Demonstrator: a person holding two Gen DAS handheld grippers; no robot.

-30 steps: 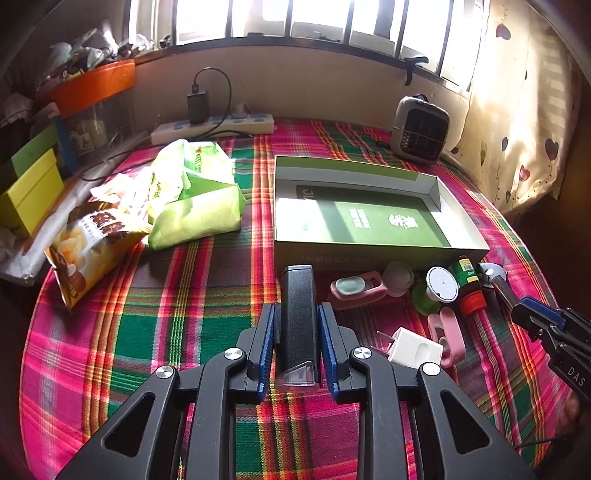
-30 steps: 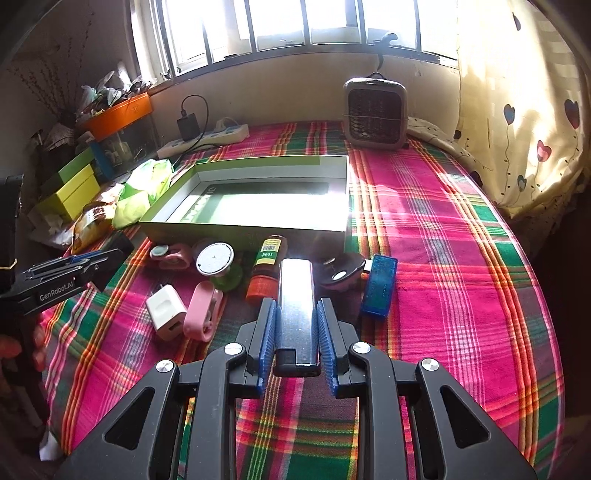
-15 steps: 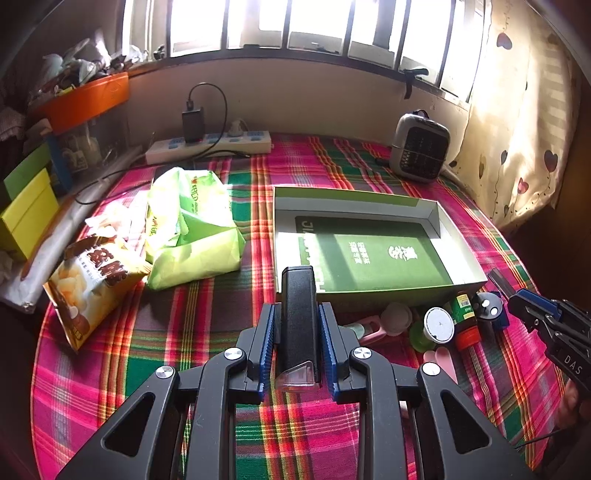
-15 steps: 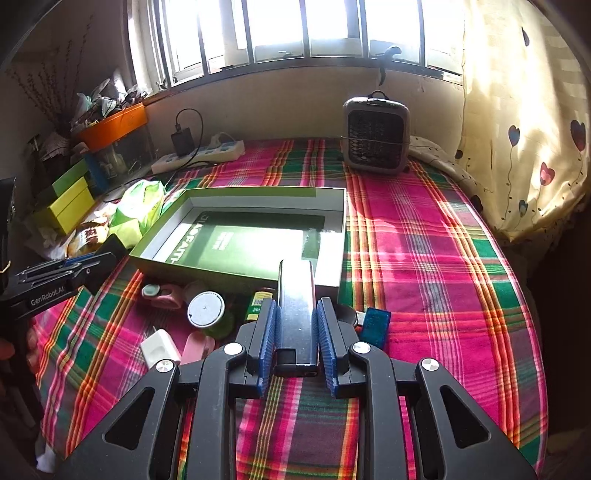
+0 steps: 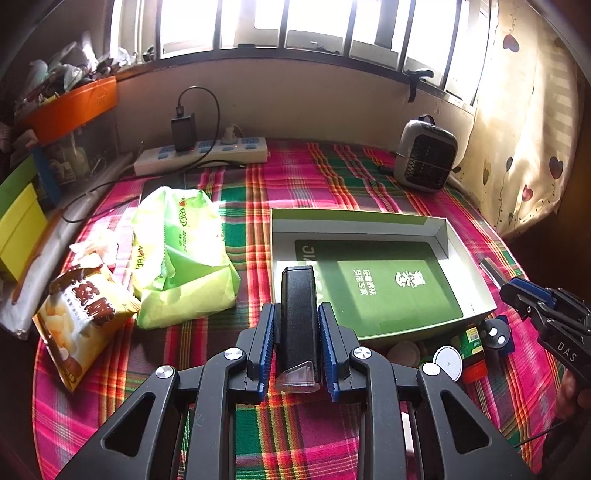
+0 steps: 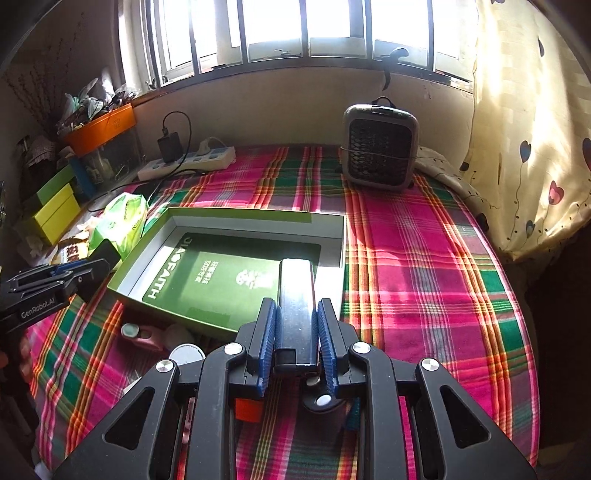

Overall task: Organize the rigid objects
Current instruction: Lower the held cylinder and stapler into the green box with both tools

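Left gripper (image 5: 297,345) clamped on black rectangular block with clear end cap (image 5: 298,317); right gripper (image 6: 296,341) clamped on glossy dark rectangular bar (image 6: 296,308). Both raised since one second earlier, now above near edge of open green cardboard box (image 6: 236,216) rather than beside small items on plaid tablecloth (image 6: 424,258).

Daylight floods in through the barred window (image 5: 295,29) at the back, and its panes are blown out to plain white in both views. A sunlit curtain (image 6: 524,122) glows warm yellow on the right. Bright patches fall across the plaid tablecloth (image 6: 424,258) and wash out the green plastic bag (image 5: 177,236) — the open green box (image 5: 369,280) is half lit, half in shadow. Corners fade to black, and straight lines bow strongly toward the edges. Focus is sharp throughout.
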